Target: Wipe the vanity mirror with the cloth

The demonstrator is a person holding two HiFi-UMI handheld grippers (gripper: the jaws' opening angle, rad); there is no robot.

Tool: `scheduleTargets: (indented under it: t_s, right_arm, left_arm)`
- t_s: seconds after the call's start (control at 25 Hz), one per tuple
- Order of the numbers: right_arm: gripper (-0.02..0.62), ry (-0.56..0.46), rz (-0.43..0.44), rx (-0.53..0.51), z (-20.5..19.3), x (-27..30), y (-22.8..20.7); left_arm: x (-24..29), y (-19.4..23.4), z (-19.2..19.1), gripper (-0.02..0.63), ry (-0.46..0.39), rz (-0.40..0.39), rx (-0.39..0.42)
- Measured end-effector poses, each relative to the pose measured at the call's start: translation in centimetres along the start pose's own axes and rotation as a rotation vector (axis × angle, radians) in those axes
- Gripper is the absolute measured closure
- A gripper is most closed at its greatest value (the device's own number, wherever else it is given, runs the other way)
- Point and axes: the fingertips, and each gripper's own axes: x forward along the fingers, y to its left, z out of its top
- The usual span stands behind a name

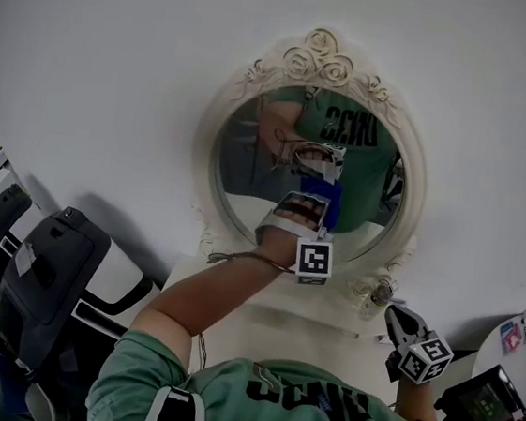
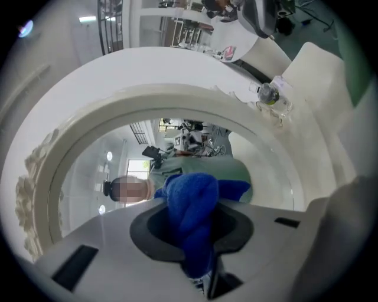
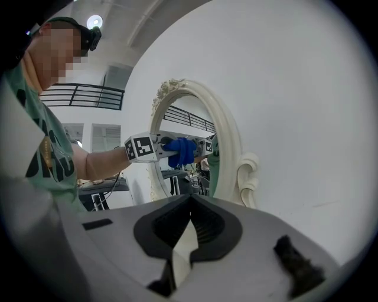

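The oval vanity mirror (image 1: 249,170) hangs in a cream frame with carved roses (image 1: 320,58) on a white wall. My left gripper (image 1: 310,193) is shut on a bunched blue cloth (image 1: 330,201) and holds it against the lower middle of the glass. In the left gripper view the cloth (image 2: 190,221) bulges out of the jaws of the left gripper (image 2: 195,200) and touches the mirror (image 2: 88,183). The right gripper view shows cloth (image 3: 182,150) and mirror frame (image 3: 227,141) from the side. My right gripper (image 1: 401,323) hangs low at the right, away from the mirror, shut with nothing in it (image 3: 189,203).
Below the mirror is a white vanity top (image 1: 324,339) with a small clear bottle (image 1: 378,293) by the frame's right foot. A black and white machine (image 1: 48,275) stands at the left. Dark devices (image 1: 486,402) sit at the lower right.
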Motion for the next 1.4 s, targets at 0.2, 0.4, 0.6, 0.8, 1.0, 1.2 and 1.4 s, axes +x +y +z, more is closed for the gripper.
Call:
scheduleTargets:
  t_s: [0.2, 0.4, 0.6, 0.8, 1.0, 1.2, 1.4]
  right_arm:
    - [0.583, -0.013, -0.030, 0.030, -0.8, -1.3, -1.3]
    - [0.583, -0.027, -0.064, 0.064, -1.8, -2.4, -2.4]
    - [0.583, -0.030, -0.084, 0.081, -1.8, -3.2, -3.1]
    - [0.583, -0.037, -0.051, 0.043, -0.7, -1.8, -1.7]
    - [0.583, -0.026, -0.035, 0.024, 0.0, -1.0, -1.2]
    - [0.583, -0.011, -0.023, 0.012, 0.1, -0.3, -0.6]
    - [0.583, 0.004, 0.005, -0.015, 0.6, 0.8, 0.4]
  left_arm:
    - [1.6, -0.1, 8.8, 0.512, -0.107, -0.015, 0.083]
    - [3.1, -0.7, 15.2, 0.512, -0.154, -0.034, 0.142]
    - [3.0, -0.4, 15.5, 0.512, -0.186, -0.023, 0.147]
    - [0.7, 0.2, 13.8, 0.512, -0.247, -0.004, 0.069]
    - [-1.9, 1.2, 3.2, 0.512, -0.163, 0.043, -0.051]
    - [-3.5, -2.5, -11.4, 0.512, 0.077, 0.007, -0.101]
    - [-4.4, -5.5, -21.6, 0.512, 0.280, -0.027, -0.131]
